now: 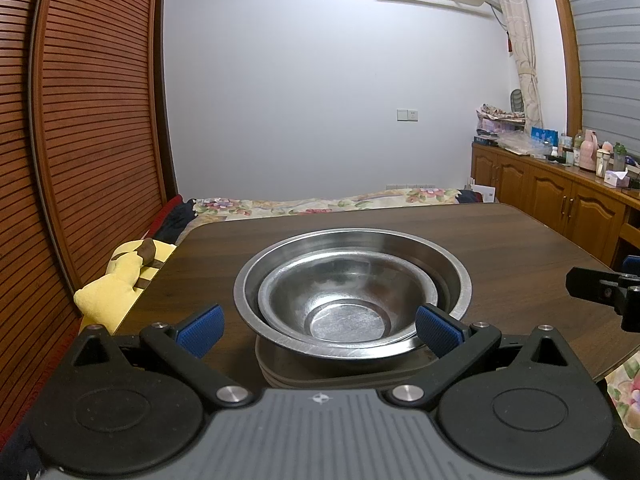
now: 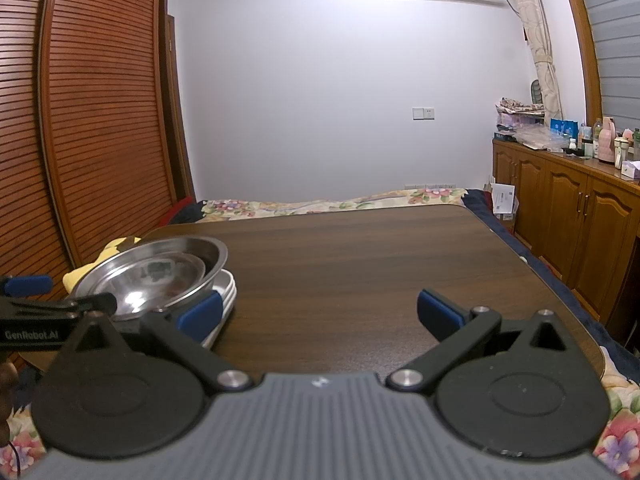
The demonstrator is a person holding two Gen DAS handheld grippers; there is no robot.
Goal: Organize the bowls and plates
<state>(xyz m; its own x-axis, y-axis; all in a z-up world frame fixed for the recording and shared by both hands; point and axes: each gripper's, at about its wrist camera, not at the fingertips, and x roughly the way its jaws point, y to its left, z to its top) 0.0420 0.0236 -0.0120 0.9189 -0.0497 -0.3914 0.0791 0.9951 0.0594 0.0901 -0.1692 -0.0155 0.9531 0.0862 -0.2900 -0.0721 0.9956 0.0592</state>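
The left gripper (image 1: 320,330) has its blue pads spread wide apart and holds nothing; its right pad (image 1: 438,330) sits just beside the near rim of the small bowl (image 1: 344,300), perhaps touching it, while the left pad is clear of the stack. The right gripper (image 2: 318,314) is likewise spread and empty, over bare wood toward the near edge of the table (image 2: 380,256).

The small bowl sits nested in the big bowl (image 1: 452,276), and both rest on a pile of white plates (image 2: 226,292) near the table's left edge. The stacking looks finished or nearly so.

If the step in hand is to let go and back off, draw the left gripper straight back toward the near edge, level, so that the pad does not hook the steel rim and tip the nested bowls off the plates.
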